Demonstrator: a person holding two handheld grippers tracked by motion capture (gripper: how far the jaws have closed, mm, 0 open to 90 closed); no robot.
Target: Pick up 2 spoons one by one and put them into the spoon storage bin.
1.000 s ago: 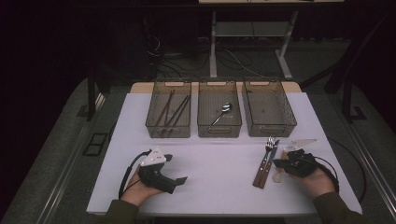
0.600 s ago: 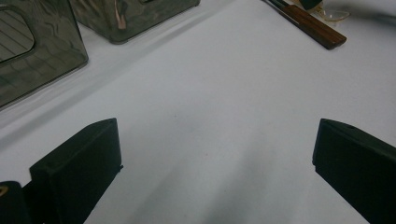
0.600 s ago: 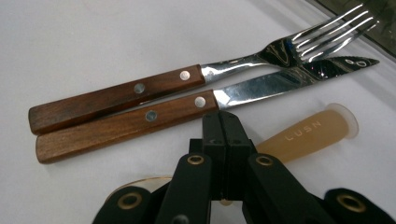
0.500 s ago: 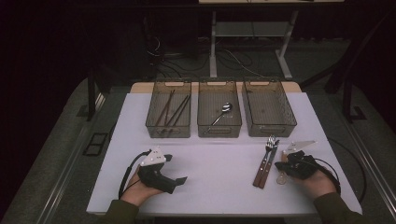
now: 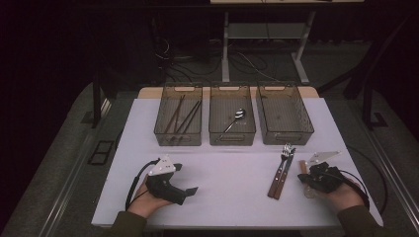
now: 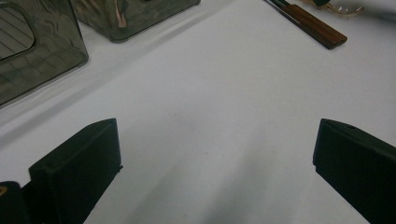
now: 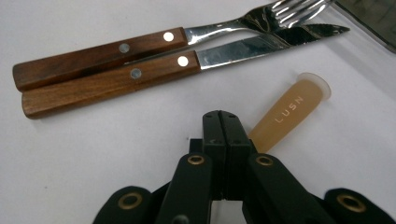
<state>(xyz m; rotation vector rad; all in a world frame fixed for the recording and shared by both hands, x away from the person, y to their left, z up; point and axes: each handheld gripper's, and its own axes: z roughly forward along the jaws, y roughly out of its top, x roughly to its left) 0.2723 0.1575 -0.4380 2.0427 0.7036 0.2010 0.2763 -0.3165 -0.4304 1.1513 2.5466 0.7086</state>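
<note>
While both hands rest:
Surface: white rectangular table (image 5: 227,197), three smoky plastic bins (image 5: 178,121).
Room: dark floor, cables.
Left gripper (image 6: 215,154): released.
Right gripper (image 7: 226,122): clenched, beside translucent amber plastic handle (image 7: 289,112).

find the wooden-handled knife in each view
High view: the knife lies right of centre on the table, beside the fork, left of the right hand-held gripper.
Left gripper view: its handle end shows at the top right.
Right gripper view: it lies across the upper half, just below the fork.
Shared landmark: the knife's brown handle.
</note>
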